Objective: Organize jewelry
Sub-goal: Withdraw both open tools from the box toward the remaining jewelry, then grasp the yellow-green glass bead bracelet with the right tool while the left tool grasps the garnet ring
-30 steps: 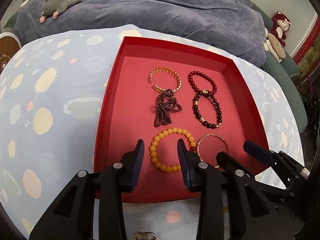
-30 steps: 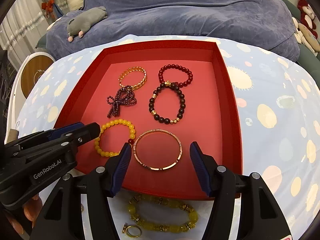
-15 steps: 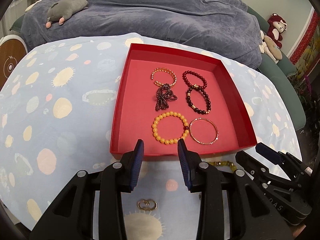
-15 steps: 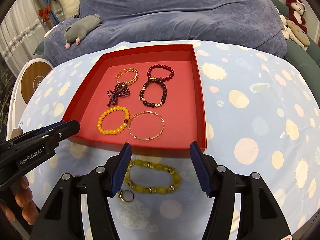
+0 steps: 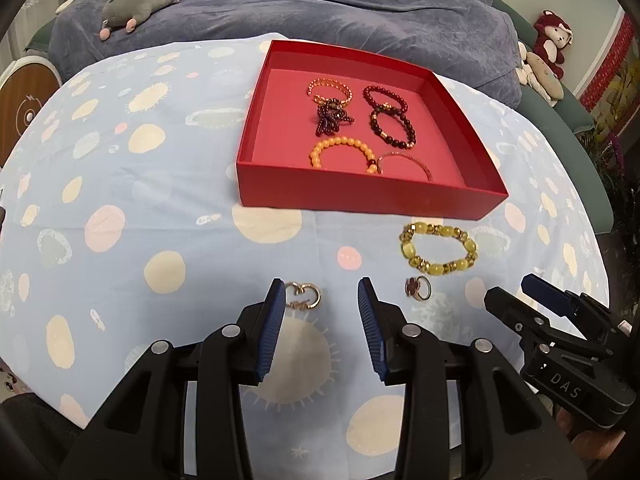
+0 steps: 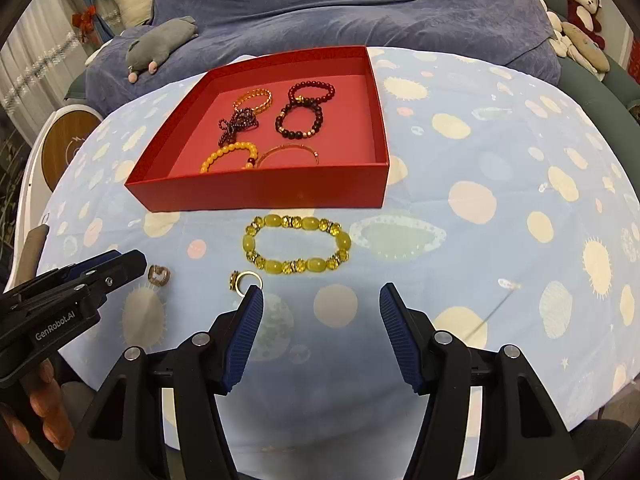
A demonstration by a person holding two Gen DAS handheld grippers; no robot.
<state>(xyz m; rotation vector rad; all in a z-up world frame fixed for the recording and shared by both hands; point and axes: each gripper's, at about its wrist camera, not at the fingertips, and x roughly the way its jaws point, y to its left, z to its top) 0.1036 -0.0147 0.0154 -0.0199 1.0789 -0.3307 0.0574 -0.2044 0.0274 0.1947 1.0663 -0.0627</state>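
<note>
Pale blue cloth printed with cream, pink and grey-green blobs covers the table, which stands against a bed under a slate-blue cover. A grey plush toy lies on that cover; red and beige soft toys sit at the far right by the wall, and a white stand with a round wooden face stands at the left edge.

Red tray sits on the cloth toward the bed. Inside lie a gold bangle-style bracelet, a bunched dark garnet strand touching it, a red bead bracelet, a dark bead bracelet, an orange bead bracelet and a thin rose-gold bangle.

Outside the tray, on the near cloth: a yellow-green bead bracelet, a gold ring just beside it, and a small gold clasp piece.

Left gripper points steeply down at the cloth, fingers spread and having just widened slightly, nothing pinched; the clasp piece lies by the tip of its left finger. Right gripper is pitched likewise, fingers set wider apart and empty, the bead bracelet just ahead of them and the ring at the tip of the left finger. A person's hand grips the left tool's handle.
</note>
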